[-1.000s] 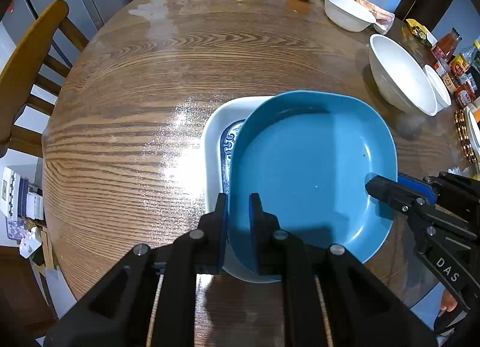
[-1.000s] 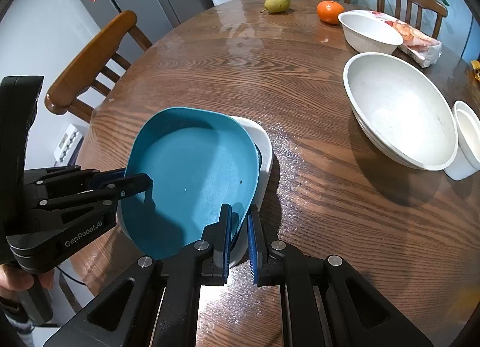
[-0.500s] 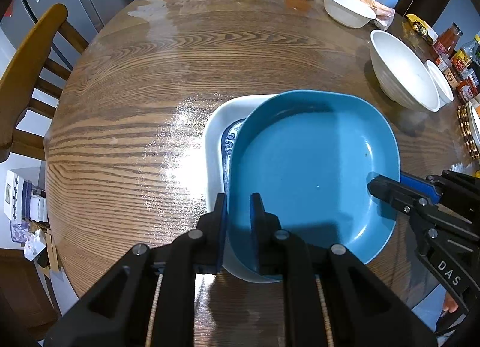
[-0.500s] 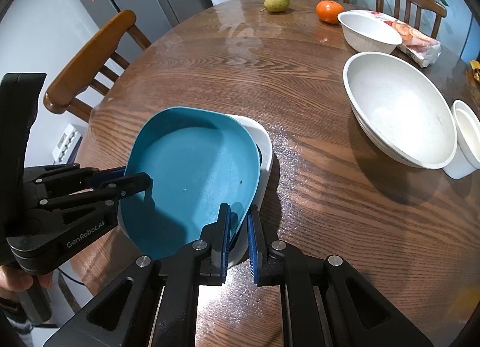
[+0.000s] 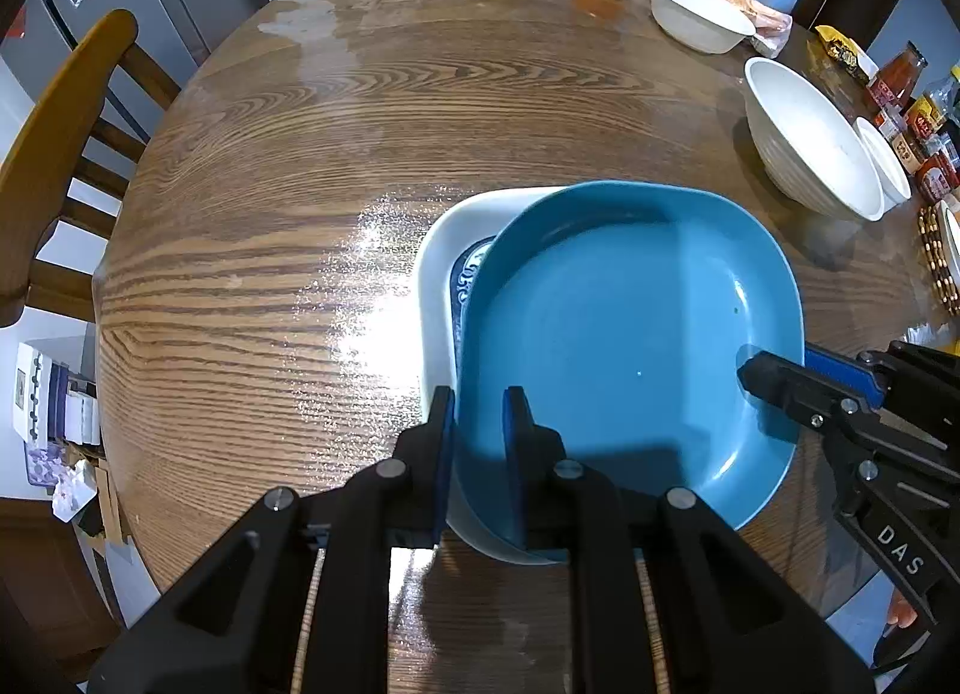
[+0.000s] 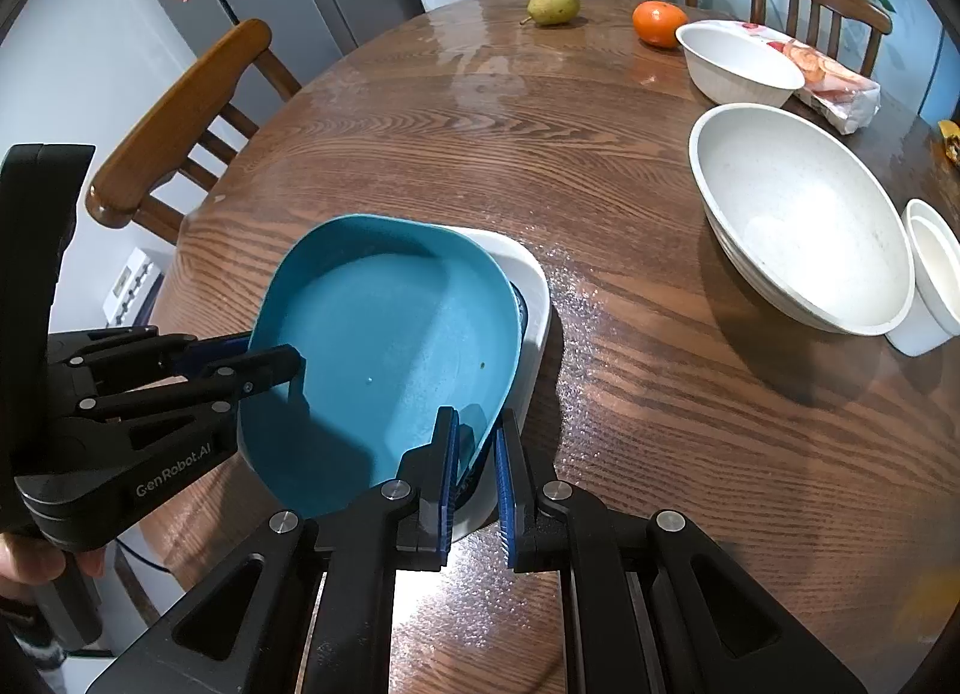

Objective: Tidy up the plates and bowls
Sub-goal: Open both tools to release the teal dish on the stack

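With both tongs, left [image 5: 477, 424] and right [image 6: 477, 442], clamped on the rounded-square blue plastic plate [image 5: 624, 346], centre it over the white rectangular ceramic dish [image 5: 438, 274] beneath (it overhangs), then release evenly.

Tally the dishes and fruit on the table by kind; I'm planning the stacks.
Plates: 2, a blue plate on a white plate
White bowls: 3, a large bowl, a far bowl, a small bowl
Fruit: 2, a pear, an orange
Total: 7
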A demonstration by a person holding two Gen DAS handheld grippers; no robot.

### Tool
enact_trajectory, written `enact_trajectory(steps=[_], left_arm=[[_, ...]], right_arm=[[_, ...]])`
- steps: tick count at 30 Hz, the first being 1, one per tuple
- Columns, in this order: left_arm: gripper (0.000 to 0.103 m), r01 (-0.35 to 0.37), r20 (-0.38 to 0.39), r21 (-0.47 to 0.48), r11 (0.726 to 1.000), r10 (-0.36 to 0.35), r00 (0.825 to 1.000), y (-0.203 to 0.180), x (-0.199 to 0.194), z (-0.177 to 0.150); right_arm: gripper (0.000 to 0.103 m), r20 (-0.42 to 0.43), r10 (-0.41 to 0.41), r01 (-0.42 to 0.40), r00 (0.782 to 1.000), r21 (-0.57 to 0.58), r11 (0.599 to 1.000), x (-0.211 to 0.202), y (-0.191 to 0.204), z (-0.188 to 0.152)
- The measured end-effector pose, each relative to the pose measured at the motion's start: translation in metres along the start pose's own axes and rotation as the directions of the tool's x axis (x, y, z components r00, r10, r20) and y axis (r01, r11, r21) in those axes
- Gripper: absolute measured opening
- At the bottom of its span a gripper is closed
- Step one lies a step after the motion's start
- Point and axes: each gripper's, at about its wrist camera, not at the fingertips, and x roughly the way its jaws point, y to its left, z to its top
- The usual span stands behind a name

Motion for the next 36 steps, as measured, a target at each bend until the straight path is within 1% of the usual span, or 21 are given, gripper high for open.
enact_trajectory(steps=[14,15,16,18,19,21,22,23,24,25,26,29,31,36], left_arm=[[0.016,-0.006,0.018,-0.003,1.000,0.006,1.000,0.003,-0.007,-0.002],[0.023,-0.014,0.022,-0.005,1.000,0.014,1.000,0.003,-0.009,-0.003],[0.033,-0.024,0.026,-0.005,1.000,0.024,0.999,0.004,-0.010,-0.002],[0.040,-0.035,0.033,-0.006,0.999,0.035,0.999,0.006,-0.012,-0.003],[0.040,-0.036,0.033,-0.008,0.999,0.036,0.999,0.007,-0.012,-0.003],[0.041,-0.041,0.031,-0.017,0.999,0.042,0.999,0.009,-0.013,-0.004],[0.042,-0.040,0.032,-0.023,0.999,0.041,0.999,0.011,-0.013,-0.004],[0.044,-0.038,0.034,-0.028,0.999,0.039,0.999,0.013,-0.014,-0.004],[0.048,-0.035,0.037,-0.034,0.999,0.037,0.999,0.014,-0.016,-0.003],[0.051,-0.034,0.041,-0.039,0.999,0.036,0.999,0.015,-0.017,-0.003],[0.052,-0.034,0.045,-0.043,0.999,0.036,0.998,0.015,-0.019,-0.002],[0.054,-0.030,0.059,-0.053,0.998,0.033,0.998,0.016,-0.025,-0.001],[0.059,-0.026,0.070,-0.057,0.998,0.030,0.997,0.014,-0.029,0.001],[0.063,0.001,0.091,-0.049,0.999,0.004,0.996,0.006,-0.037,0.005]], right_arm=[[0.011,0.008,-0.004,0.004,1.000,0.011,1.000,-0.004,-0.001,0.000],[0.011,0.011,-0.007,0.007,1.000,0.013,1.000,-0.005,0.000,-0.001],[0.011,0.017,-0.015,0.015,1.000,0.014,1.000,-0.007,0.000,-0.001],[0.012,0.027,-0.024,0.024,0.999,0.016,1.000,-0.011,0.000,-0.002],[0.013,0.030,-0.023,0.022,0.999,0.021,1.000,-0.013,-0.002,-0.002],[0.020,0.034,-0.028,0.027,0.999,0.030,0.999,-0.015,-0.003,-0.003],[0.023,0.036,-0.032,0.030,0.999,0.036,0.999,-0.017,-0.004,-0.004],[0.028,0.040,-0.029,0.027,0.999,0.044,0.999,-0.019,-0.005,-0.005],[0.033,0.045,-0.025,0.023,0.999,0.051,0.998,-0.020,-0.006,-0.006],[0.035,0.049,-0.023,0.020,0.999,0.060,0.998,-0.023,-0.009,-0.007],[0.037,0.052,-0.024,0.020,0.998,0.065,0.998,-0.024,-0.008,-0.008],[0.038,0.070,-0.024,0.019,0.997,0.068,0.998,-0.030,-0.007,-0.009],[0.038,0.084,-0.021,0.015,0.996,0.071,0.997,-0.035,-0.009,-0.008],[0.039,0.105,-0.022,0.014,0.994,0.081,0.997,-0.043,-0.013,-0.010]])
